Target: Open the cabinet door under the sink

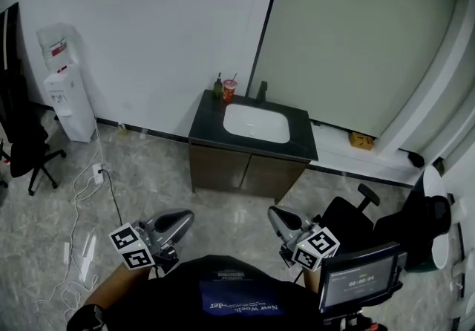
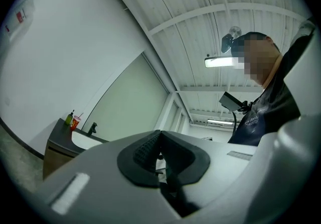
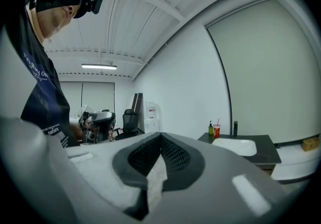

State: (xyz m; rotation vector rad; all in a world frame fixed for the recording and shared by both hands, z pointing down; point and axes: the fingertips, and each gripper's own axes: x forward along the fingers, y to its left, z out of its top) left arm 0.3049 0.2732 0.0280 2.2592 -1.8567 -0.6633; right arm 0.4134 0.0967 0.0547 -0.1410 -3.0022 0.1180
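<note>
Two brown cabinet doors (image 1: pixel 223 169) closed under white sink (image 1: pixel 256 123).

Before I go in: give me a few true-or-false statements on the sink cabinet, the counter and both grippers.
The cabinet doors under the sink are shut. True.
The right gripper grips a door. False: it is shut on nothing, short of the cabinet.
A red cup stands left of the faucet. True.
The water dispenser stands right of the sink. False: it stands to the left.
The left gripper is wide open. False: its jaws are together.
</note>
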